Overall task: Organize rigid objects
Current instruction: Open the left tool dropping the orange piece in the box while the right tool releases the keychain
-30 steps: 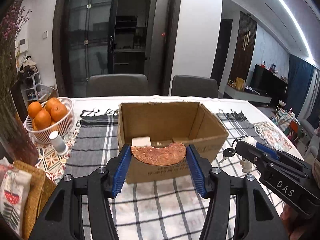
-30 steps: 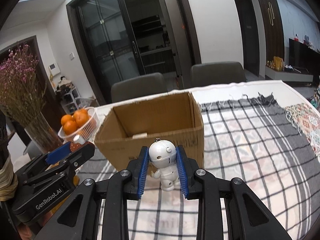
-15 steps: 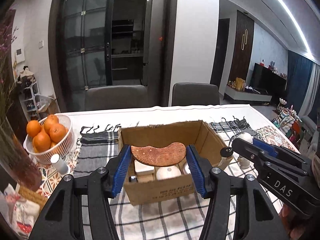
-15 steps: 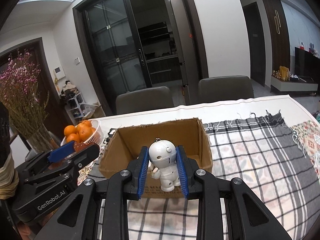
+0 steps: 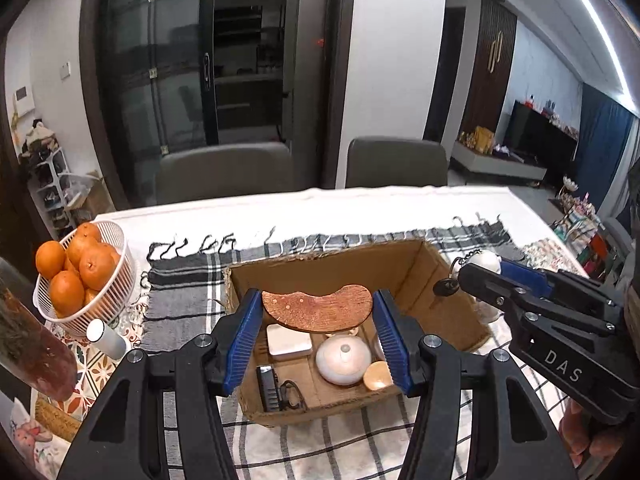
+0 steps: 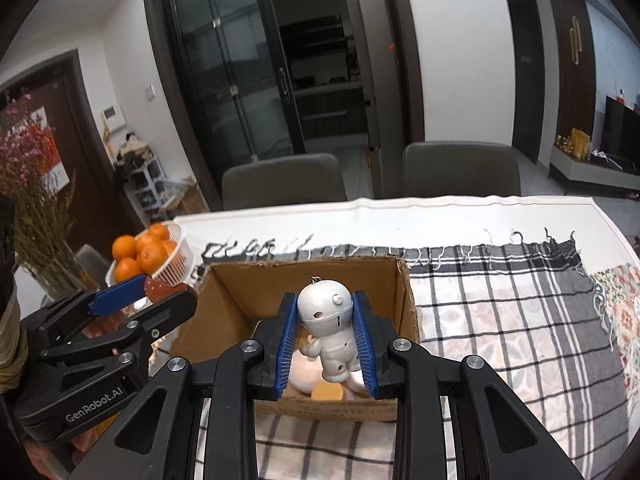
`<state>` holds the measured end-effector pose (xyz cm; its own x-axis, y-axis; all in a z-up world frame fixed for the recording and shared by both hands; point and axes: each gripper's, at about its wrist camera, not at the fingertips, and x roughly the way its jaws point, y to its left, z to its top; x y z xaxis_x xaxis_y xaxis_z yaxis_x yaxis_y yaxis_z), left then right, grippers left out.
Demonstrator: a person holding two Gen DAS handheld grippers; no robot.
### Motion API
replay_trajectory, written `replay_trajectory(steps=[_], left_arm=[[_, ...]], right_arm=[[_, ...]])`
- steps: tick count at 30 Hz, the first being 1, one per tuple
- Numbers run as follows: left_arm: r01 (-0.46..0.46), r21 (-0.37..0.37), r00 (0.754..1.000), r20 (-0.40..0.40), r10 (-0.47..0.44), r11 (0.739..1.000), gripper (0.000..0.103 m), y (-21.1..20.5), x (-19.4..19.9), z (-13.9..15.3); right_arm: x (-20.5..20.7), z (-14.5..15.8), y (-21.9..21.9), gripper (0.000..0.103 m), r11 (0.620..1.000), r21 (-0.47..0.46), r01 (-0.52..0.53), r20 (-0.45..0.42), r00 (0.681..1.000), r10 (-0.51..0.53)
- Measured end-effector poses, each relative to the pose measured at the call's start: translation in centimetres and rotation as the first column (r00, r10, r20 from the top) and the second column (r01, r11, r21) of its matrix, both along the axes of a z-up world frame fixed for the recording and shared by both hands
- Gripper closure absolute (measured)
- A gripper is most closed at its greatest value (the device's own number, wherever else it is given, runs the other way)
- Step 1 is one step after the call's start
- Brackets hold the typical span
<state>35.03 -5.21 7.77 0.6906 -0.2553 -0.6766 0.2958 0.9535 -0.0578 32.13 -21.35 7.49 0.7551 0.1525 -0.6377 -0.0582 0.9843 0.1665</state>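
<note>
An open cardboard box stands on a checked cloth; it also shows in the right wrist view. My left gripper is shut on a brown kidney-shaped wooden piece, held above the box. Inside the box lie a white square case, a white round lidded pot, a small wooden dish and a black object. My right gripper is shut on a white robot figurine, held over the box's near right part.
A white basket of oranges and a small white bottle stand left of the box. A vase of dried flowers is at the far left. Two grey chairs stand behind the table. The checked cloth spreads right.
Both grippers have risen and moved forward over the box, each holding its object. The box's inside has come into view from above.
</note>
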Motion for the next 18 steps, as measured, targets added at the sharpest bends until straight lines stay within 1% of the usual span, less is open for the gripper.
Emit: replay_trajectory(steps=[4,10,14,18], left_arm=[[-0.011,0.021,0.999,-0.039,0.012,1.000,0.047,-0.4,1.5,-0.8],[-0.016,0.034,0.993,-0.115,0.020,0.999,0.047,-0.8,3.6,-2.3],[-0.013,0.043,0.982,-0.189,0.021,0.999,0.047,-1.1,4.8,-4.1],[-0.014,0.054,0.970,-0.243,0.026,0.998,0.047,-1.4,5.4,-5.6]], right_arm=[[2.1,-0.9,-0.2,0.074,1.000,-0.012,-0.019,-0.068,0.998,0.018],[4.5,-2.6,-0.8,0.074,0.999,0.011,-0.045,-0.169,0.985,0.046],[5.7,-4.2,-1.3,0.074,0.999,0.030,-0.044,-0.233,0.971,0.050],[6.5,-6.0,-1.5,0.074,0.998,0.042,-0.055,-0.298,0.952,0.065]])
